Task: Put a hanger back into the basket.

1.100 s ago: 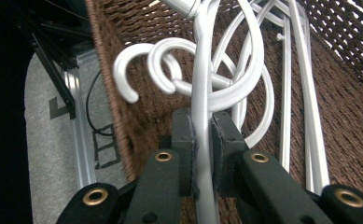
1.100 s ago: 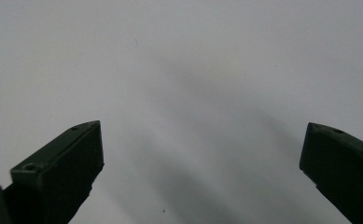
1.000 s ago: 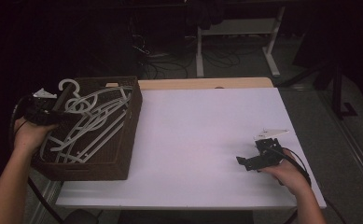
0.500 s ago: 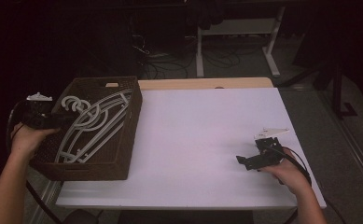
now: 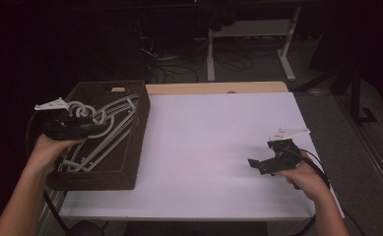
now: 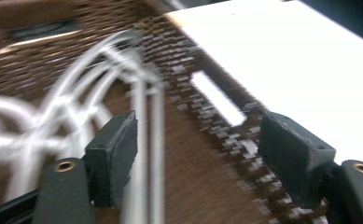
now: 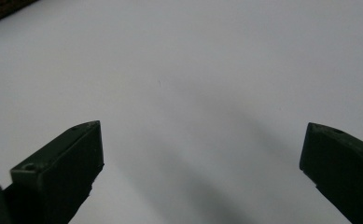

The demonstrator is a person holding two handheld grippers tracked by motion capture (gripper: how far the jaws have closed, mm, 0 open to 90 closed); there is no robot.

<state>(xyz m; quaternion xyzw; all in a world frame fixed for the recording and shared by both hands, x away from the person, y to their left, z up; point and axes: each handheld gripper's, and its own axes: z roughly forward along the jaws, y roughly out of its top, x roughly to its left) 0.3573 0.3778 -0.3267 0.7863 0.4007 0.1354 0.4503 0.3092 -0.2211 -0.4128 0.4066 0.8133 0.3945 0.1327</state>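
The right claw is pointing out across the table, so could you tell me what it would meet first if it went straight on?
Probably nothing soon: ahead of the right claw lies bare white table. The basket stands farther along, though depth is unclear.

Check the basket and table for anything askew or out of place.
Nothing is spilled or broken. The white hangers lie in a loose, overlapping pile inside the brown wicker basket, slanted rather than stacked square. The white table looks tidy.
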